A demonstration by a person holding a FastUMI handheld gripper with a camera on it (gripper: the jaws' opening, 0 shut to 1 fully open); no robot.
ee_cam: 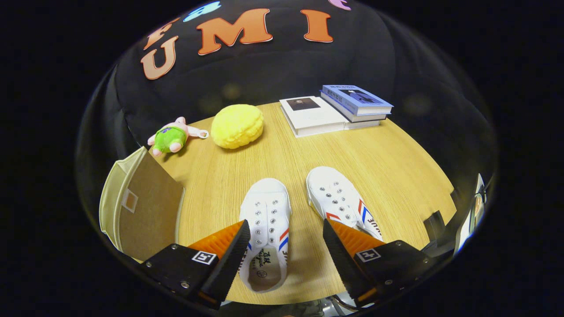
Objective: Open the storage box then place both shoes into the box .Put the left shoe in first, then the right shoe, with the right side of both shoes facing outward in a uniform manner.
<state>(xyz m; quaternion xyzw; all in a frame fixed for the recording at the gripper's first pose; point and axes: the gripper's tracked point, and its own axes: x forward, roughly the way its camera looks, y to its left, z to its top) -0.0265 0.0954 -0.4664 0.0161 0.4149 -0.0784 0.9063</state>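
Two white canvas lace-up shoes with red and blue side stripes lie side by side at lower centre, long axes running away from the camera, toes toward the books: the left-hand shoe (266, 229) and the right-hand shoe (341, 200). They rest on a light wooden table (396, 167) before a black cloth wall, with a beige fabric storage box (141, 207) at left, a pink and green plush toy (172, 137), a yellow plush ball (237, 125) and stacked books (335, 110) at the top. The gripper (286, 240) hovers with fingers wide apart, the left-hand shoe between them, the other partly behind the right finger.

Nothing reads clearly: the white canvas lace-up shoe (266, 224) between the claw (286, 246) fingers carries a dark script stamp on its insole, too small to make out, and the blue-covered book (356, 100) beyond shows only blurred marks.
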